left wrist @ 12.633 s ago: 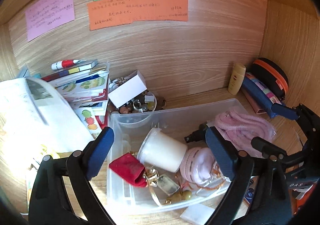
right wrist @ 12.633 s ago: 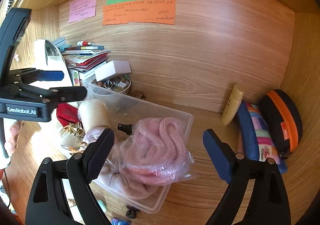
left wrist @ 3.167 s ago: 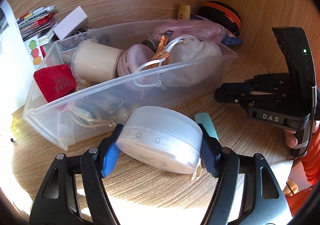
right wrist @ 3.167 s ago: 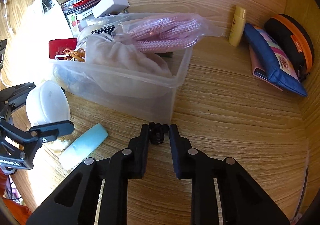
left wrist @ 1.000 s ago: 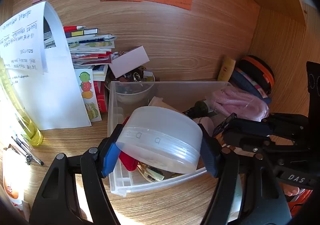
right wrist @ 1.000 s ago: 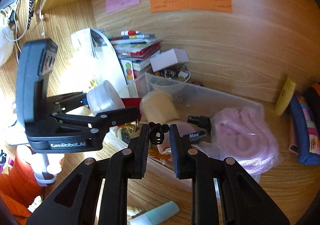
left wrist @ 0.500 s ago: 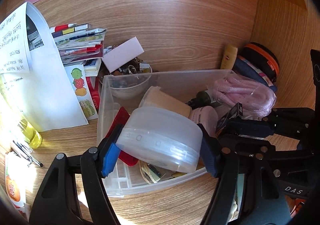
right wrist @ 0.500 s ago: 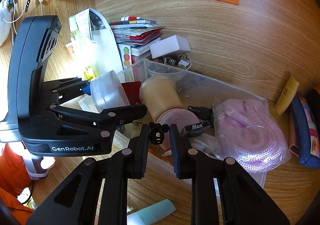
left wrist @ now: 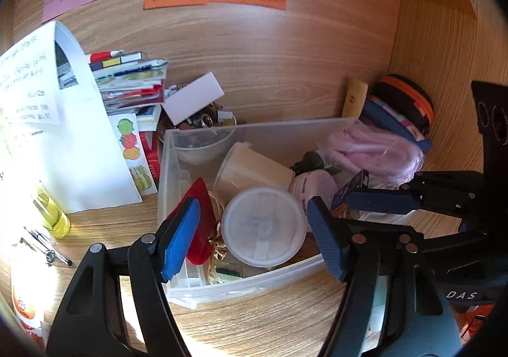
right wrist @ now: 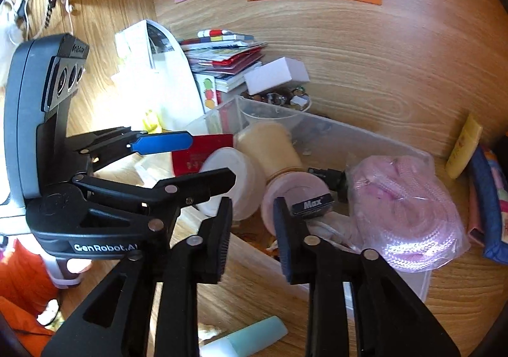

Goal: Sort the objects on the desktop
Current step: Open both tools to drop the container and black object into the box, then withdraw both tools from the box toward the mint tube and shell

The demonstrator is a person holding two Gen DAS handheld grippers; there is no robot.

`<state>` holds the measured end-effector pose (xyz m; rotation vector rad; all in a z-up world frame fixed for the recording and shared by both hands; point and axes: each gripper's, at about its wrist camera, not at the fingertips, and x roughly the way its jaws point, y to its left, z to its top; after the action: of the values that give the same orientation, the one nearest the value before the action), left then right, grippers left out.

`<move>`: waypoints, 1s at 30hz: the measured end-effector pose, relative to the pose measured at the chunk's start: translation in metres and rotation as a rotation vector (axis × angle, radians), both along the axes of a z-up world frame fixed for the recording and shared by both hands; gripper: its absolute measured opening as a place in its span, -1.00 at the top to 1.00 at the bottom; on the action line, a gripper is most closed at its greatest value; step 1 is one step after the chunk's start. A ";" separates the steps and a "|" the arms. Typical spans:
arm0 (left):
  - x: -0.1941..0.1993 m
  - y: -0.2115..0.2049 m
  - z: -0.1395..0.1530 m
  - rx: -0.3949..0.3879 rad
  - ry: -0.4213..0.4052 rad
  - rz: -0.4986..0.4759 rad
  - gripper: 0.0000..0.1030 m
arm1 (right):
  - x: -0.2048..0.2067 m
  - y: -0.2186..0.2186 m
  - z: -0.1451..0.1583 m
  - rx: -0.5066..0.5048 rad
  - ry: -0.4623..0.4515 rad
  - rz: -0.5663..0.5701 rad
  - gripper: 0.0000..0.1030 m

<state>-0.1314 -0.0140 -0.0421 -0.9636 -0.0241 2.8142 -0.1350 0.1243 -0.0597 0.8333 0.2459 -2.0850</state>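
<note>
A clear plastic bin [left wrist: 254, 285] sits on the wooden desk, also in the right wrist view [right wrist: 374, 138]. A white round container [left wrist: 263, 225] lies in the bin among a red pouch [left wrist: 201, 230], a cream cup [left wrist: 250, 166] and a bagged pink rope [left wrist: 377, 152]. My left gripper [left wrist: 252, 234] is open just above the container, no longer touching it; it also shows in the right wrist view [right wrist: 187, 160]. My right gripper [right wrist: 252, 230] is open and empty over the bin's front edge. The small black clip it held is out of sight.
A stack of books [left wrist: 127, 84], a white box [left wrist: 193, 96] and a bowl of trinkets [left wrist: 203, 135] stand behind the bin. A white sheet [left wrist: 41, 122] and yellow bottle [left wrist: 52, 214] are left. A light blue tube [right wrist: 247, 341] lies in front. Pouches [right wrist: 489, 198] are right.
My left gripper has opened and let the white container drop into the bin. My right gripper has opened too, and the small black clip is gone from between its fingers.
</note>
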 end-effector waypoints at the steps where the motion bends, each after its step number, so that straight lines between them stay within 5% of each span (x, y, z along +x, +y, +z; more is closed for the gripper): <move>1: 0.001 0.000 0.002 0.001 0.006 0.001 -0.35 | 0.001 0.001 0.003 -0.001 0.008 -0.004 0.40; 5: 0.008 0.000 0.011 -0.003 0.031 0.016 -0.35 | 0.009 0.006 0.015 -0.014 0.042 -0.014 0.30; 10: 0.018 -0.001 0.022 -0.011 0.056 0.019 -0.35 | 0.023 0.016 0.026 -0.024 0.102 -0.024 -0.26; 15: 0.027 -0.002 0.024 -0.020 0.044 0.020 -0.36 | 0.035 0.026 0.028 -0.013 0.125 -0.032 -0.48; 30: 0.068 0.006 0.011 -0.081 -0.005 0.036 -0.68 | 0.053 0.054 0.014 0.066 0.101 -0.071 -0.58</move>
<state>-0.0634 -0.0076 -0.0308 -0.9977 0.0728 2.8657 -0.0819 0.1781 -0.0453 0.7867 0.3459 -2.1986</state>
